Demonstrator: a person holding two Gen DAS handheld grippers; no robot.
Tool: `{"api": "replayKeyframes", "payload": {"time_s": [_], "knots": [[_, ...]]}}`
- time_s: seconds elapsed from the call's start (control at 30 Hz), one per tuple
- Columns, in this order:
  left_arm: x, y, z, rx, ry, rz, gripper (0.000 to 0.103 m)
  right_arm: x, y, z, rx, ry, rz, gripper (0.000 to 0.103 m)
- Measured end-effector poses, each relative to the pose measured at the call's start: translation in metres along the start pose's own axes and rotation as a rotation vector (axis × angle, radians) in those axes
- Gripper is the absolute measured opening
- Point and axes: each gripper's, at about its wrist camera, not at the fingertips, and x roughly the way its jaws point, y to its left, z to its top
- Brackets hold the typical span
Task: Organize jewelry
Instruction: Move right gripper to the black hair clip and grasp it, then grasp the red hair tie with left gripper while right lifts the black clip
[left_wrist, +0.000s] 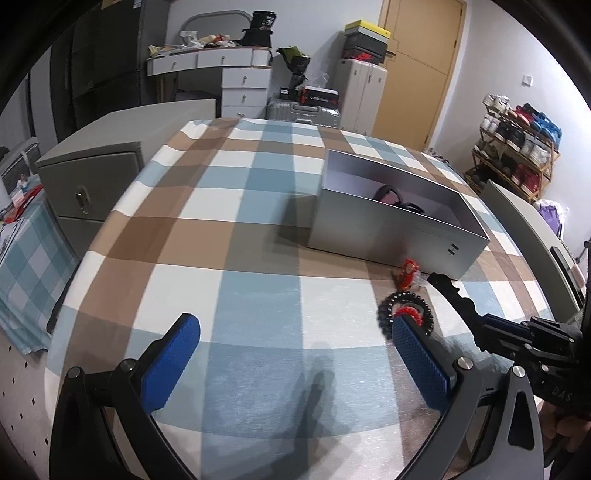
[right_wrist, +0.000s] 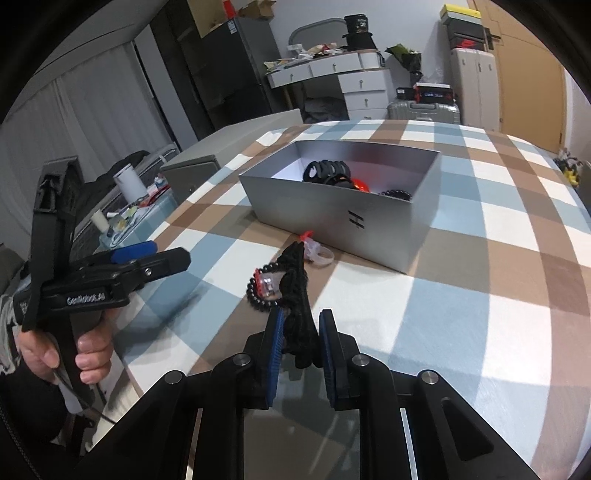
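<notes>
One readable label, "GenRobot.AI", runs along the left tool (right_wrist: 173, 256).

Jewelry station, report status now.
Right tool shut on black braided band. Left tool open, empty. Bead bracelet and clear ring on cloth before silver box. Path clear.
</notes>
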Motion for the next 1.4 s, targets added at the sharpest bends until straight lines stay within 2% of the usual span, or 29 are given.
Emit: {"api": "replayKeyframes", "payload": {"time_s": [0.13, 0.3, 0.47, 0.63, 0.87, 0.97, 1.07, 1.33, 1.4], "knots": [[0.006, -0.014, 0.008, 0.046, 0.016, -0.018, 0.101, -0.011, -0.007, -0.007, 0.023, -0.02, -0.01, 0.018], [0.012, -0.041, 0.024, 0.128, 0.025, -0.089, 0.101, -0.021, -0.018, -0.013, 0.054, -0.032, -0.035, 0.018], [0.028, -0.062, 0.035, 0.18, 0.061, -0.114, 0.101, -0.031, -0.035, -0.017, 0.097, -0.066, -0.048, 0.019], [0.048, -0.082, 0.037, 0.229, 0.123, -0.118, 0.101, -0.04, -0.047, -0.017, 0.126, -0.092, -0.058, 0.019], [0.058, -0.094, 0.036, 0.267, 0.153, -0.099, 0.101, -0.044, -0.054, -0.015, 0.126, -0.115, -0.061, 0.019], [0.06, -0.095, 0.036, 0.27, 0.168, -0.105, 0.098, -0.042, -0.058, -0.017, 0.134, -0.109, -0.056, 0.019], [0.063, -0.095, 0.037, 0.272, 0.178, -0.11, 0.091, -0.041, -0.06, -0.018, 0.139, -0.11, -0.048, 0.019], [0.07, -0.098, 0.036, 0.274, 0.224, -0.146, 0.045, -0.04, -0.062, -0.018, 0.147, -0.11, -0.044, 0.019], [0.071, -0.099, 0.036, 0.28, 0.23, -0.152, 0.038, -0.04, -0.062, -0.018, 0.149, -0.11, -0.045, 0.019]]}}
